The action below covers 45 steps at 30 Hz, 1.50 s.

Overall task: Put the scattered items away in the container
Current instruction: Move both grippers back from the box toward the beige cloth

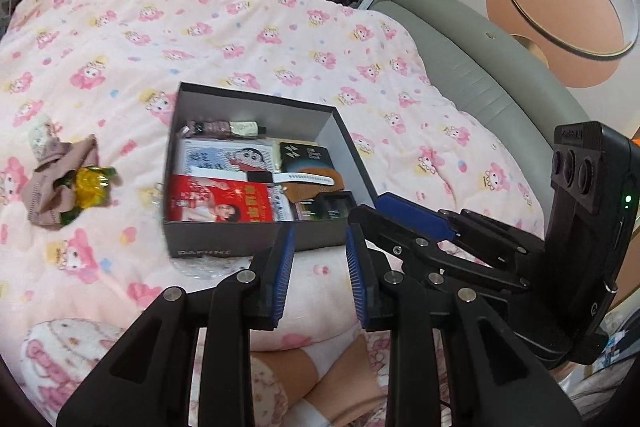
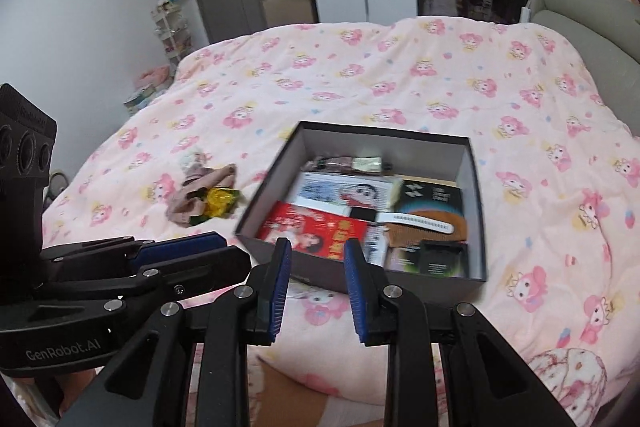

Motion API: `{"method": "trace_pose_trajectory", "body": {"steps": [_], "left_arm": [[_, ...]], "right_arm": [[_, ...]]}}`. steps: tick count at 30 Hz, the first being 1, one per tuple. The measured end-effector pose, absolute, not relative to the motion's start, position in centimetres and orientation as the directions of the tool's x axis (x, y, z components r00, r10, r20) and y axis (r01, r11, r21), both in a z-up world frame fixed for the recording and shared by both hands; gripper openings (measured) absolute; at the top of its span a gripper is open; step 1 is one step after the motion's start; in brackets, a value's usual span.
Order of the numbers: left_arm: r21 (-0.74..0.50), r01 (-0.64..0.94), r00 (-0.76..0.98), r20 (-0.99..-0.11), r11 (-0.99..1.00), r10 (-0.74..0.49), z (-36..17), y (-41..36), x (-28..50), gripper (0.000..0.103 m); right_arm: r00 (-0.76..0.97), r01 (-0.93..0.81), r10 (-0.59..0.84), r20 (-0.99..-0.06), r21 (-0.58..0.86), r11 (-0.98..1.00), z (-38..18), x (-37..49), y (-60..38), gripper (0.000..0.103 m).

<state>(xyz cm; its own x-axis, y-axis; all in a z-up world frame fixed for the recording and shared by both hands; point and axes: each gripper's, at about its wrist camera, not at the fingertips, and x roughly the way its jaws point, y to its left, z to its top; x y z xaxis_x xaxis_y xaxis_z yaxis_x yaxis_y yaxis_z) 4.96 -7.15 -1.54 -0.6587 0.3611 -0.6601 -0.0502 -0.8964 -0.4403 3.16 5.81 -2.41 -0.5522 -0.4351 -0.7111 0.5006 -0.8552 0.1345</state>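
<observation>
The left gripper is sitting at the bottom centre of the left wrist view, its blue pads parted with nothing between them. The right gripper is likewise standing spread and empty at the bottom centre of its own view. The grey shoe box is lying mid-frame on the pink cartoon-print quilt, holding a red packet, a white wristband and a black card. Left of the box, well apart from it, a beige crumpled cloth and a yellow wrapped sweet are lying touching each other on the quilt.
</observation>
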Motion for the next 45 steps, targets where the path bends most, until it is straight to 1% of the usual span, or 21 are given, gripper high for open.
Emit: {"method": "trace_pose_trajectory", "body": {"steps": [5,9,14,25,30,32,33,38,42,45], "left_arm": [[-0.436,-0.037,-0.673,-0.654,-0.899,0.345,-1.4,-8.4,6.3,0.025],[-0.442,-0.014,-0.679,-0.655,-0.897,0.333,-1.8,-9.6,7.1,0.025],[-0.44,0.042,-0.68,-0.67,-0.897,0.297,-2.8,-12.2,8.5,0.025],[-0.473,0.212,-0.701,-0.683,-0.855,0.204,-5.4,-20.5,11.2,0.025],[-0.501,0.277,-0.699,-0.691,-0.82,0.186,-7.2,-24.5,11.3,0.025],[-0.49,0.315,-0.687,-0.709,-0.813,0.161,-8.0,-25.9,11.0,0.029],[-0.493,0.335,-0.679,-0.717,-0.803,0.157,-8.5,-26.7,10.8,0.029],[-0.487,0.411,-0.644,-0.753,-0.771,0.132,-11.7,-30.9,9.7,0.03],[-0.495,0.44,-0.618,-0.772,-0.749,0.148,-14.3,-33.2,8.5,0.031],[-0.533,0.451,-0.616,-0.766,-0.716,0.182,-16.0,-34.9,7.3,0.037]], "right_arm": [[-0.546,0.529,-0.444,-0.71,0.118,-0.84,-2.1,4.2,4.1,0.024],[-0.56,0.542,-0.425,-0.712,0.073,-0.837,-2.0,5.0,2.6,0.024],[-0.496,0.573,-0.473,-0.728,0.135,-0.808,-3.1,5.2,0.5,0.024],[-0.355,0.676,-0.546,-0.759,0.195,-0.71,-5.5,5.2,-8.4,0.023],[-0.28,0.716,-0.568,-0.774,0.225,-0.661,-7.0,4.3,-12.6,0.023],[-0.246,0.725,-0.58,-0.777,0.25,-0.642,-7.9,3.6,-14.1,0.023],[-0.228,0.727,-0.593,-0.772,0.27,-0.631,-8.3,3.2,-14.6,0.023],[-0.178,0.661,-0.563,-0.807,0.325,-0.676,-11.8,-0.1,-16.0,0.023],[-0.162,0.657,-0.534,-0.829,0.313,-0.686,-13.5,-2.0,-17.5,0.023],[-0.147,0.66,-0.525,-0.838,0.312,-0.683,-14.3,-3.4,-19.0,0.023]]}}
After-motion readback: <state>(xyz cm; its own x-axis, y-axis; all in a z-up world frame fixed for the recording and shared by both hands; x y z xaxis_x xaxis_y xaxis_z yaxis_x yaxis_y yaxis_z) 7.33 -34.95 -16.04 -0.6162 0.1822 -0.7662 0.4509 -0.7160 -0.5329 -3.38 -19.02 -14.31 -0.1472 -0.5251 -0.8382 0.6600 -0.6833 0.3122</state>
